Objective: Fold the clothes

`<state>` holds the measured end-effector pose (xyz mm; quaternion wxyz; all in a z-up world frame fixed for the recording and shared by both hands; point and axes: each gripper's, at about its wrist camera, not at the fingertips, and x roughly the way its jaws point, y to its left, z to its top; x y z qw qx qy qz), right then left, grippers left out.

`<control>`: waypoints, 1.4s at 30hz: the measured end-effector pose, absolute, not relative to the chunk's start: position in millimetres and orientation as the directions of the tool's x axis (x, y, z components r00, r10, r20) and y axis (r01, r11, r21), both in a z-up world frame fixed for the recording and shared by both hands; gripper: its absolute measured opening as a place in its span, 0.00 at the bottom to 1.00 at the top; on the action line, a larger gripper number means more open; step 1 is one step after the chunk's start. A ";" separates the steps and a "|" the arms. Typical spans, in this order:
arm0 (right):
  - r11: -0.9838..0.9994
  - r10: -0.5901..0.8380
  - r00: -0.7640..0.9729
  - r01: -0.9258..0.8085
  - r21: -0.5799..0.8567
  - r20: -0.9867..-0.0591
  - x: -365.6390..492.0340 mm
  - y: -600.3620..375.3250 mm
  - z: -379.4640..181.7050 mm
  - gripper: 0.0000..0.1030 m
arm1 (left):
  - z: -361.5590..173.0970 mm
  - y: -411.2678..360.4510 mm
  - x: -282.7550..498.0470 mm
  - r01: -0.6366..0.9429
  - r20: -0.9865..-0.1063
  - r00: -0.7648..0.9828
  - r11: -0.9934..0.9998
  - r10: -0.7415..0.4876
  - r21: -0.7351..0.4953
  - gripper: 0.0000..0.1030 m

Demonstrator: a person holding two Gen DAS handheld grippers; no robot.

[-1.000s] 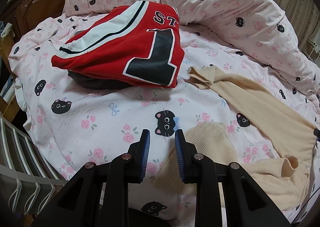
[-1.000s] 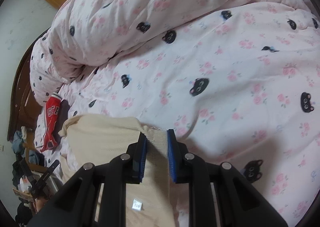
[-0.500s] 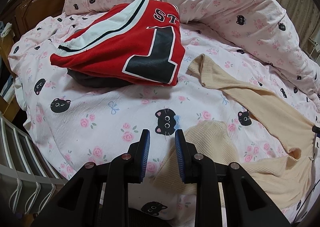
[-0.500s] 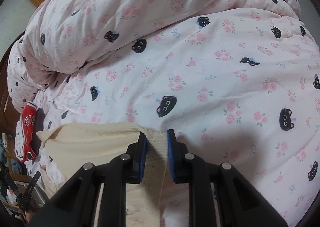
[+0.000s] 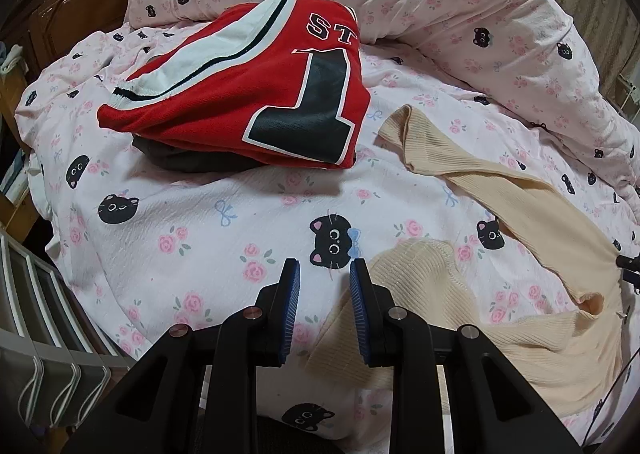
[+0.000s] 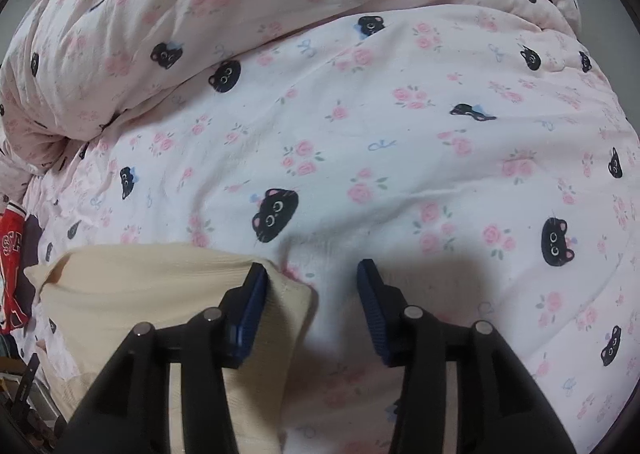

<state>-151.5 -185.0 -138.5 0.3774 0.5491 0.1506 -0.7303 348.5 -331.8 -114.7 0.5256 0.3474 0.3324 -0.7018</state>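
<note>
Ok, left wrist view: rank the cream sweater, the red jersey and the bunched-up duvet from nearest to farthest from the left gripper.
1. Cream sweater: right beside the left gripper, its folded edge at the right finger, spreading off to the right.
2. Red jersey: farther up the bed, left of centre, folded on top of a dark garment.
3. Bunched-up duvet: farthest, heaped along the back behind the jersey.

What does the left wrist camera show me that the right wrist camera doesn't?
Only the left wrist view: the cream sweater's long sleeve stretched across the bed, a dark garment under the red jersey, the wooden headboard, and the left gripper, jaws slightly apart with nothing between them.

Only the right wrist view: the right gripper, jaws opening, the sweater's corner against its left pad but not pinched.

Both: the cream sweater, the red jersey and the cat-print bedding.
</note>
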 end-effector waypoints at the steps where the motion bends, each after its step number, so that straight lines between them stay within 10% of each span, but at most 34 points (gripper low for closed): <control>1: -0.673 -0.392 -0.113 0.712 0.201 -0.913 -153.4 -182.2 -137.0 0.53 | -114.7 -331.8 348.4 0.969 -0.837 -0.205 -0.227 -0.507 -0.100 0.22; 14: -0.644 -0.548 0.005 0.635 0.426 -0.837 -171.9 -135.8 -120.0 0.60 | -114.0 -330.6 345.7 0.969 -0.836 -0.200 -0.229 -0.511 -0.092 0.22; 42: -0.538 -0.608 0.028 0.721 0.437 -0.794 -88.2 -42.2 -137.1 0.60 | -115.2 -333.4 346.9 0.970 -0.845 -0.202 -0.222 -0.496 -0.102 0.26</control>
